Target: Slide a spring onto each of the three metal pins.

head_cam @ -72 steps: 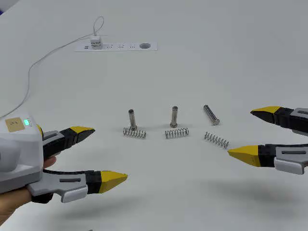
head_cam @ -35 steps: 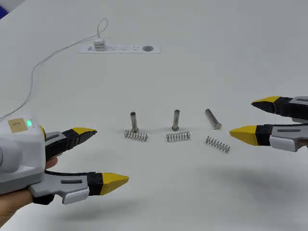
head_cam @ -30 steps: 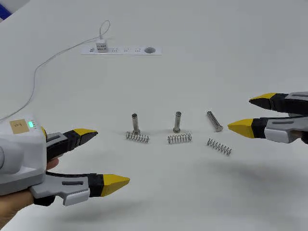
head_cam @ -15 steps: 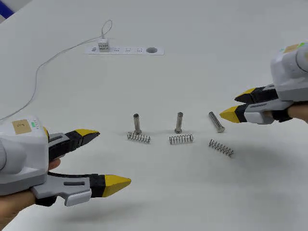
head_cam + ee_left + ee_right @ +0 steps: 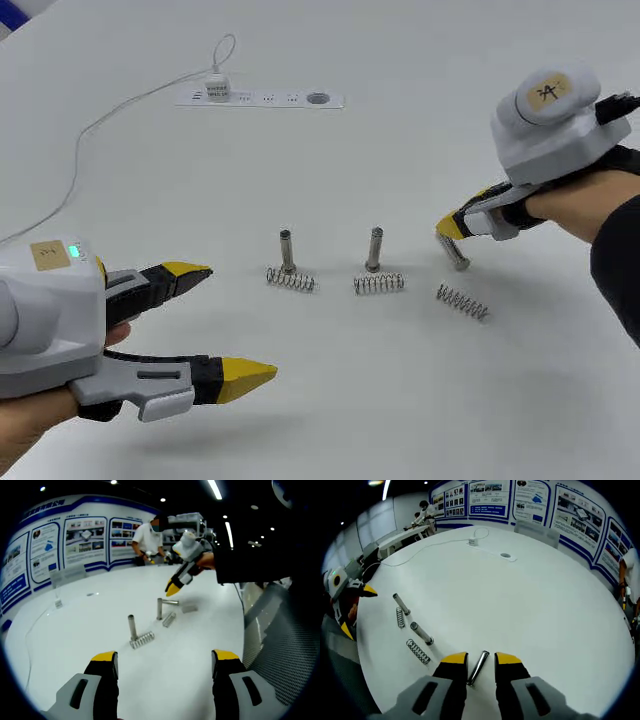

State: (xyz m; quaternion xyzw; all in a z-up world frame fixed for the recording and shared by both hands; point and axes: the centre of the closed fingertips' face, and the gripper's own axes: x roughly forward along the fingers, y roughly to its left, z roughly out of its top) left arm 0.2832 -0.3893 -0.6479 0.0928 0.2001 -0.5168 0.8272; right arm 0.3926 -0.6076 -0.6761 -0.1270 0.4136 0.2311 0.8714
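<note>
Three pins sit in a row across the middle of the white bench (image 5: 420,400), each with a spring on the side nearer the bench's near edge. The left upright silver metal pin (image 5: 287,250) stands on its flanged foot, and the left coiled wire spring (image 5: 290,279) lies at its base. The middle upright silver metal pin (image 5: 374,248) stands the same way, with the middle coiled wire spring (image 5: 379,284) just in front of it. The lying silver metal pin (image 5: 455,256) rests on its side at the right end of the row. The right coiled wire spring (image 5: 463,301) lies near it but apart. All three springs lie flat on the bench beside the pins.

The right gripper (image 5: 480,660) is lowered over the lying pin, its yellow-tipped jaws narrowed to a small gap with the shaft between them. A sliver of bench shows on each side of the shaft, so the jaws straddle it without gripping. The left gripper (image 5: 225,320) hovers by the near left corner, jaws spread wide and holding nothing, well apart from the pins.

Toward the far edge lies a flat white power strip (image 5: 260,98) with a small white plug (image 5: 215,88) in it. A thin white cable (image 5: 100,120) trails from the plug toward the left edge.
</note>
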